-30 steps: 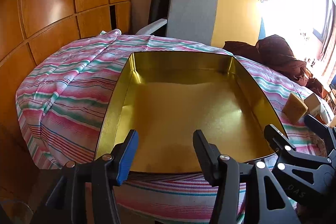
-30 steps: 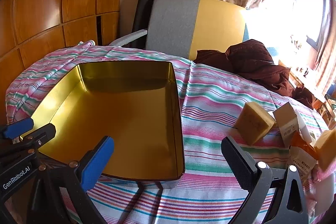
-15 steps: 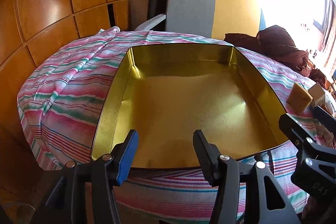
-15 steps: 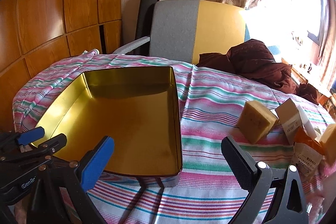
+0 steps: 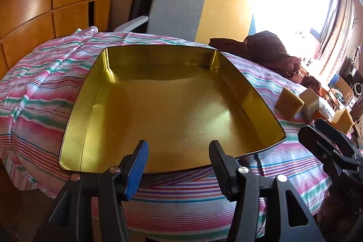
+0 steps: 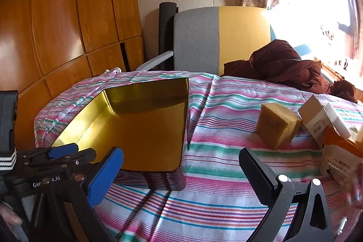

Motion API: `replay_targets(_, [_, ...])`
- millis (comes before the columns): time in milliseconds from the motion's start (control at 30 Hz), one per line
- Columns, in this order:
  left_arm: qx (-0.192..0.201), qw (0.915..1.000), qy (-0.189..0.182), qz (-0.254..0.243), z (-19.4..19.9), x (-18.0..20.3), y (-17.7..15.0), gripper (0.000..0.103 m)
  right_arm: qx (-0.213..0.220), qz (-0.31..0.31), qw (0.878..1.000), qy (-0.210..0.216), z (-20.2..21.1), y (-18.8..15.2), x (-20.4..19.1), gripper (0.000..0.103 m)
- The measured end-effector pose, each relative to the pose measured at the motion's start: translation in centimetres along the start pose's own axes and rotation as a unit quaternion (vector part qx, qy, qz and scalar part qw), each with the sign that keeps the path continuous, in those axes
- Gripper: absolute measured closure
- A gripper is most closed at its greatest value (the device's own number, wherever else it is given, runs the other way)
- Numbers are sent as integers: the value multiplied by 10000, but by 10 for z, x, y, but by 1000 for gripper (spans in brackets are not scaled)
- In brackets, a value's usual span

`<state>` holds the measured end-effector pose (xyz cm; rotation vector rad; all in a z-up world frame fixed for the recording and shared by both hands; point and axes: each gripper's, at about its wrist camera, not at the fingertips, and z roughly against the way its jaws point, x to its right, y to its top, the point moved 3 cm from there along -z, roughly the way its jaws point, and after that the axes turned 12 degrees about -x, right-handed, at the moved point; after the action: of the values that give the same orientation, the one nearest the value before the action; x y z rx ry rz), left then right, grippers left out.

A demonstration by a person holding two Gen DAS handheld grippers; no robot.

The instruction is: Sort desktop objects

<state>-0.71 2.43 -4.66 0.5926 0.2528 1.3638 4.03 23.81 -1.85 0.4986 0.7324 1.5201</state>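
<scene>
An empty gold tin tray (image 5: 90,106) lies on the striped cloth, its near rim just past my left gripper (image 5: 179,158), which is open and holds nothing. Right of the tin stand a yellow sponge block (image 6: 276,126), a white carton (image 6: 317,121) and an orange-and-white packet (image 6: 338,151). A second sponge block (image 5: 342,120) shows further right. My right gripper (image 6: 181,171) is open wide above the cloth, between the tin's near right corner and the sponge block, touching neither. The tin (image 6: 145,92) sits left of it.
The striped cloth (image 6: 226,110) covers the whole surface and hangs over the near edge. A grey-and-yellow chair (image 6: 215,37) and a dark brown jacket (image 6: 283,65) sit behind. Wooden panels (image 6: 56,15) stand to the left, and a bright window lies to the right.
Both grippers have drawn back from the tin, so it looks smaller and farther. The right gripper has slid toward the right edge of the left wrist view. Both stay open and empty.
</scene>
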Motion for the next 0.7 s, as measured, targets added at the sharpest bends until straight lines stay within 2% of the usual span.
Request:
replay_targets(133, [38,9997,-219,-76,5,10,-7,47,96,-224,9997,11,19,-13,28,0])
replay_targets(267, [-35,9980,-593,-227,12,24,-2,46,149,-616,9978,-201,42,-32,68,0])
replay_targets(400, [-148,9931,-1004,-591,18,49,-1,42,126,-1209,9911,-534,66,-56,116,0])
replay_targets(567, [-316,9795,-1428,-1384,24,101,-9,42,260,-1465,9841,-966,91,-61,155,0])
replay_targets(700, [-681,9594,-1930,-1942,17,151,-16,42,534,-1742,9754,-1239,119,-63,190,0])
